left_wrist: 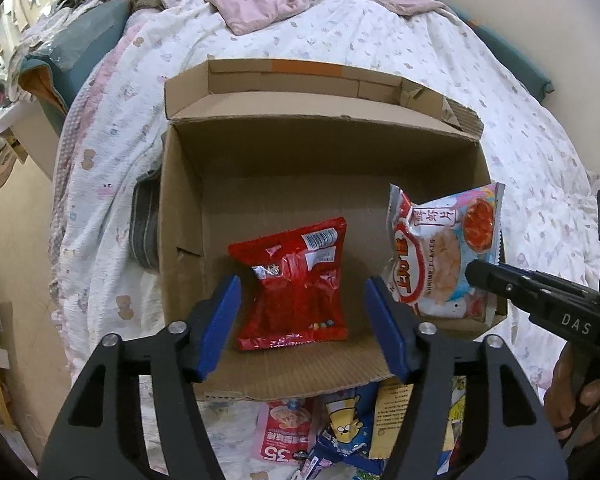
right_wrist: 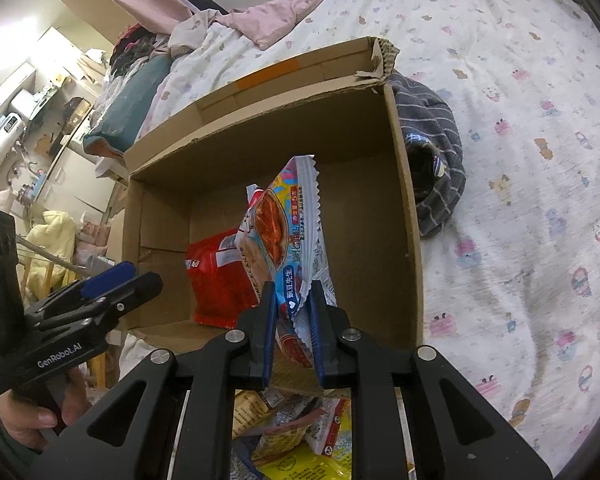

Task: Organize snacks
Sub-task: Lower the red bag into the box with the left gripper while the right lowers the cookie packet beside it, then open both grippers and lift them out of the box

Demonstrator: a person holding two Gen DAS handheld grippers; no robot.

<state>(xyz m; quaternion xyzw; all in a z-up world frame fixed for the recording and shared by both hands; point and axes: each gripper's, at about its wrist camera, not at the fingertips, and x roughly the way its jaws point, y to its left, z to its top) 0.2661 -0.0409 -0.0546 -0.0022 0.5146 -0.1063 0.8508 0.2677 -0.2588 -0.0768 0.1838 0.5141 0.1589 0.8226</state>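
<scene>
— Red foil: the red snack bag lies flat on the floor of the cardboard box, and the left gripper stands over it with its blue pads spread wide, touching nothing. The shrimp flakes bag hangs over the box, pinched by its crimped lower edge in the right gripper, whose jaws are nearly together on it.

— What might go wrong?

— That pinch takes only a thin seam, so the bag could slip and swing. From the left wrist view it hangs close to the box's right wall; let go there, it may catch on the rim and tip out onto the bedsheet. It could also land on top of the red bag.

— Do the views differ?

— The right wrist view shows the grip itself and a striped cloth against the box's outer wall. The left shows the bag's printed face and the loose snacks in front of the box, waiting.
</scene>
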